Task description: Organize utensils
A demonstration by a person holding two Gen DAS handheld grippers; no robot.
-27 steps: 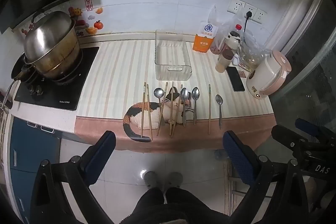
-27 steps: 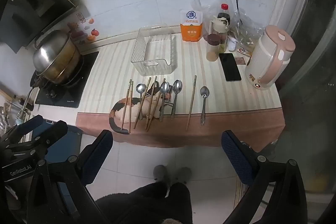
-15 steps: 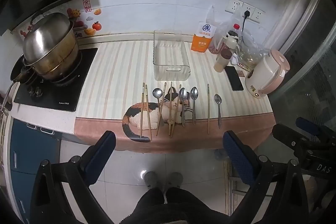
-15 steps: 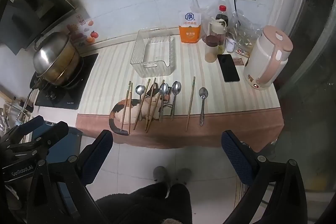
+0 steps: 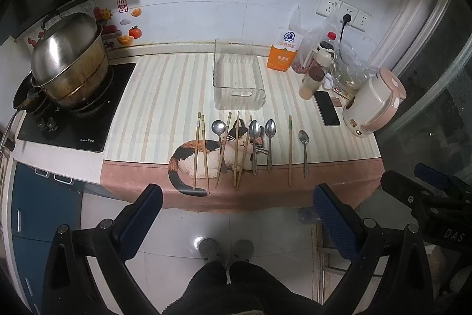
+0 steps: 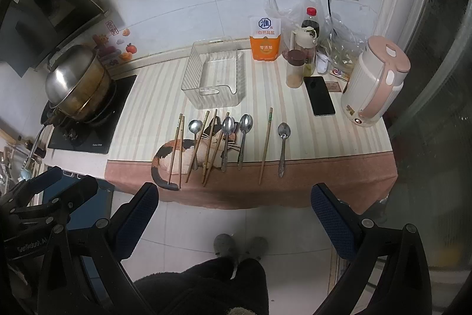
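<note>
Several metal spoons (image 5: 270, 135) (image 6: 244, 132) and wooden chopsticks (image 5: 201, 146) (image 6: 267, 143) lie in a row on a striped mat with a cat print (image 5: 188, 155) (image 6: 171, 155) at the counter's front. One spoon (image 5: 303, 146) (image 6: 283, 143) lies apart at the right. A clear plastic bin (image 5: 237, 81) (image 6: 216, 78) stands empty behind them. My left gripper (image 5: 236, 214) and right gripper (image 6: 233, 211) are both open and empty, held back over the floor in front of the counter.
A steel pot (image 5: 67, 61) (image 6: 76, 78) sits on a black stove at the left. An orange bag (image 5: 283, 53), jars, bottles, a black phone (image 6: 319, 95) and a pink kettle (image 6: 374, 84) crowd the counter's right. My feet (image 5: 225, 248) stand on the tiled floor.
Both views have drifted slightly; the counter sits a little differently in frame. Nothing on the counter has moved and both grippers stay open.
</note>
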